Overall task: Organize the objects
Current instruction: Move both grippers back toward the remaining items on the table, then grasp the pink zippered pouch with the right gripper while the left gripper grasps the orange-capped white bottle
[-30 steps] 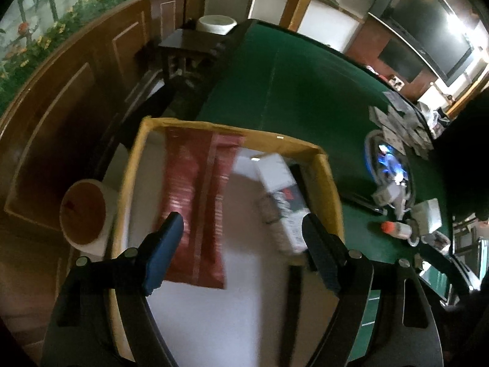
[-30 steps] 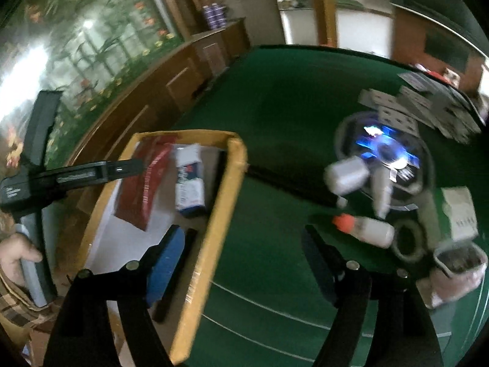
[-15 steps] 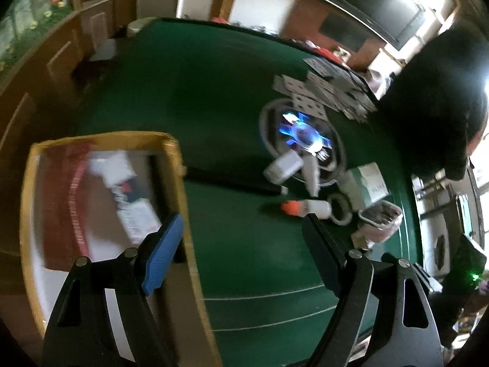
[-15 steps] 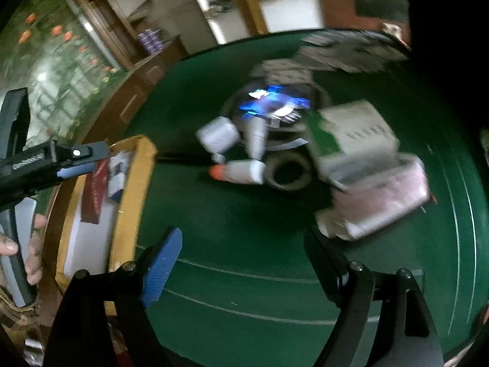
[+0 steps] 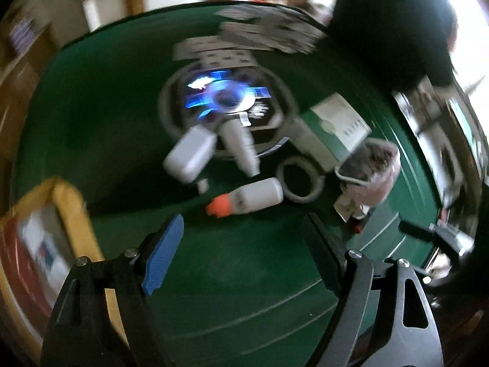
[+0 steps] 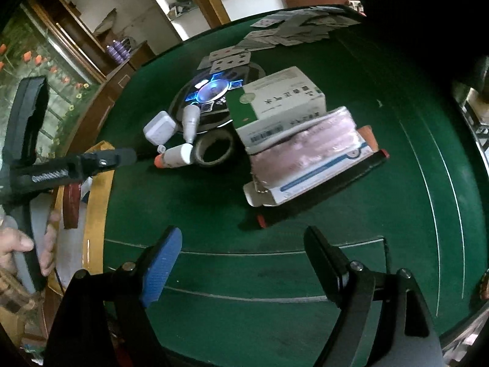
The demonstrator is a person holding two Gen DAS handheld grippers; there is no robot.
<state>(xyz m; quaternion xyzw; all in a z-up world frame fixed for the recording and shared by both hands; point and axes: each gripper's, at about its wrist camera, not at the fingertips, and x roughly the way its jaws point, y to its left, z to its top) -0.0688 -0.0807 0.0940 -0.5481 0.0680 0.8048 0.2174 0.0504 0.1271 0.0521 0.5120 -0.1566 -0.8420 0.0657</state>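
We see a green felt tabletop (image 6: 305, 275) carrying a yellow-rimmed tray (image 6: 97, 189) at left, a tape roll (image 6: 214, 150), an orange-capped bottle (image 6: 175, 155), a white-green box (image 6: 281, 104), and playing cards (image 6: 275, 35) far off.

My left wrist view is motion-blurred with window glare (image 5: 464, 9) upper right; my right is sharp, dim, fisheye-vignetted.

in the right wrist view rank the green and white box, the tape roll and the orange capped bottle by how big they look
1. green and white box
2. tape roll
3. orange capped bottle, close to the tape roll, so unsure
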